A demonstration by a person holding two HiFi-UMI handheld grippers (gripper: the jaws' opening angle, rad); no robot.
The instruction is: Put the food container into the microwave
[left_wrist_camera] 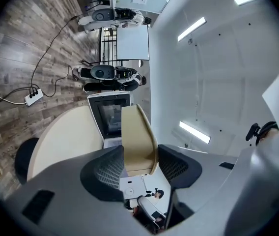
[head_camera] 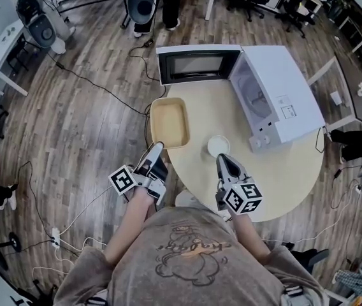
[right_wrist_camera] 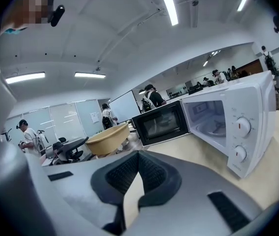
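A tan rectangular food container (head_camera: pixel 169 121) sits at the left edge of the round beige table (head_camera: pixel 276 171). My left gripper (head_camera: pixel 156 148) is shut on the container's near rim. In the left gripper view the tan wall (left_wrist_camera: pixel 138 132) stands between the jaws. The white microwave (head_camera: pixel 283 88) stands at the back right of the table, its dark-windowed door (head_camera: pixel 197 65) swung wide open and the cavity (head_camera: pixel 255 94) facing left. My right gripper (head_camera: pixel 223 159) hovers over the table's near middle, shut and holding nothing, pointing toward the microwave (right_wrist_camera: pixel 237 117) and its door (right_wrist_camera: pixel 161 122).
A small white round dish (head_camera: pixel 218 146) lies on the table just beyond the right gripper's tip. Cables (head_camera: pixel 85 78) run over the wood floor to the left. Office chairs (head_camera: pixel 141 2) and people stand farther back.
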